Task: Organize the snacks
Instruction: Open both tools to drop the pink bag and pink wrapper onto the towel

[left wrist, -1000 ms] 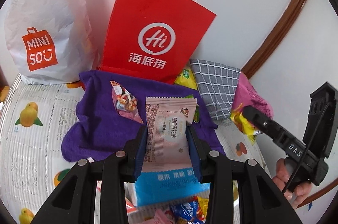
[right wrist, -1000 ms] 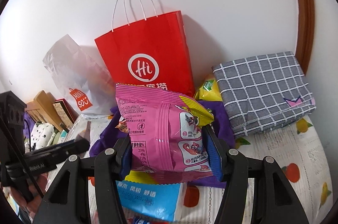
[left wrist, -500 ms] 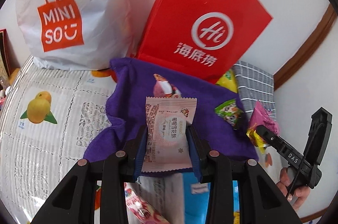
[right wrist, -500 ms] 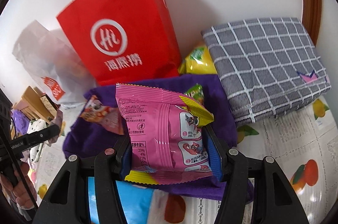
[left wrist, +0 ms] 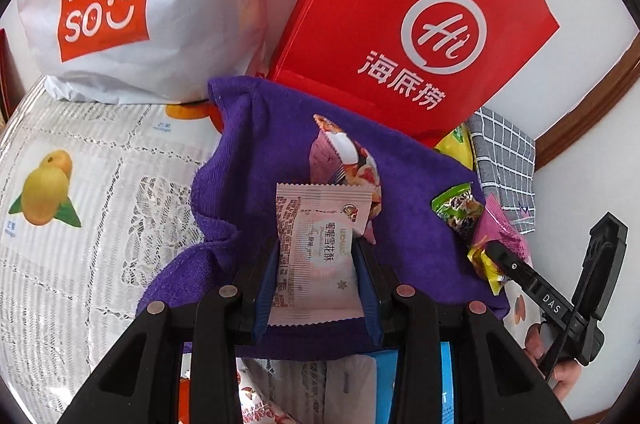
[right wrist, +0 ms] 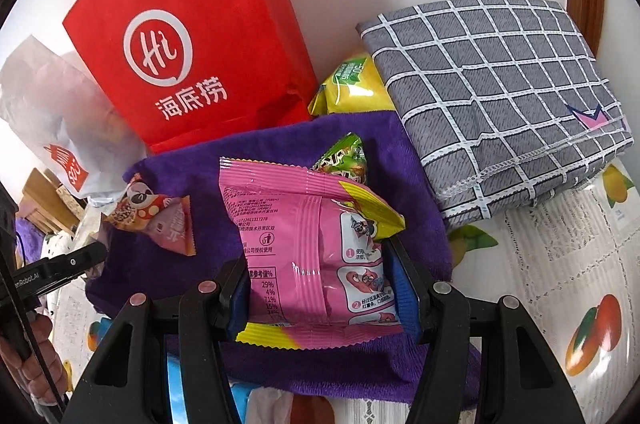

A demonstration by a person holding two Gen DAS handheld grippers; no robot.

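My left gripper (left wrist: 316, 252) is shut on a pale pink snack packet (left wrist: 316, 244) and holds it over the purple towel (left wrist: 260, 152). My right gripper (right wrist: 320, 268) is shut on a bright pink snack bag (right wrist: 308, 244) with yellow corners, also over the purple towel (right wrist: 192, 184). On the towel lie a pink-and-white snack pouch (left wrist: 344, 160), also in the right wrist view (right wrist: 156, 216), and a small green packet (left wrist: 456, 204), also in the right wrist view (right wrist: 348, 160). The right gripper shows at the right edge of the left wrist view (left wrist: 496, 256).
A red paper bag (left wrist: 420, 16) and a white MINISO bag (left wrist: 120, 4) stand against the wall behind the towel. A folded grey checked cloth (right wrist: 496, 96) lies at the right, a yellow bag (right wrist: 352, 88) beside it. A fruit-print tablecloth (left wrist: 80, 192) covers the table. More snacks lie at the near edge (left wrist: 256, 408).
Both grippers have moved forward and lower with their packets, now over the purple towel. The bags and the towel look closer and larger.
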